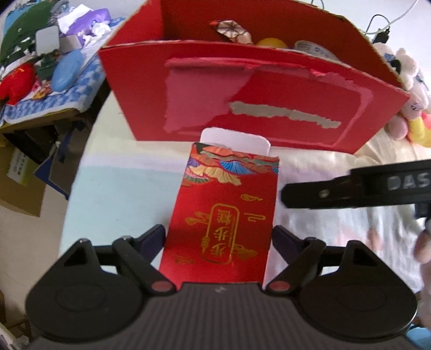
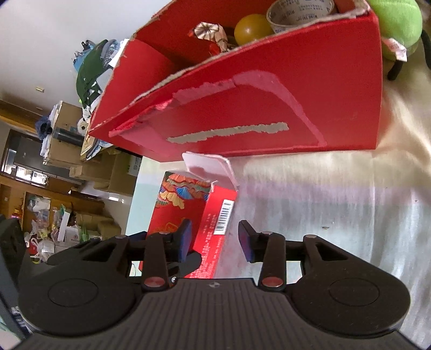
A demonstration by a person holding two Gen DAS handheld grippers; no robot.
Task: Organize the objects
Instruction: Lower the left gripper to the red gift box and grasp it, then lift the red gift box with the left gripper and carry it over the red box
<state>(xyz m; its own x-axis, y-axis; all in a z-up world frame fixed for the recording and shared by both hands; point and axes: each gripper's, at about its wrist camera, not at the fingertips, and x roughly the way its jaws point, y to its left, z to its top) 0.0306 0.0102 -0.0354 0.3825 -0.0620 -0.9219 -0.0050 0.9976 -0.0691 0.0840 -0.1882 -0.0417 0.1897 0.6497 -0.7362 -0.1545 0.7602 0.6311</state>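
Carton, red with gold print, lies flat on the pale surface between the fingers of the left hand-held gripper, its white flap open at the far end, just short of the red box at twelve o'clock. That gripper's jaws are spread to about the carton's width, one pad at nine o'clock and one at three, flanking the long edges; I cannot tell whether they press yet. From the right wrist view the right hand-held gripper is half spread over the carton's barcoded side, with the left pad over the top face and the right pad over bare surface, not visibly pinching anything. In the left view this gripper comes in from three o'clock. My reading is that the step is to get hold of the carton so it can go into the box. To do it well, close the left jaws squarely across the carton near its middle, gently, since thin card may buckle, and let the right tuck the flap shut first. Beyond, inside the box, sit a folded patterned piece, a yellow ball and a tape roll; there looks to be room at its left end.
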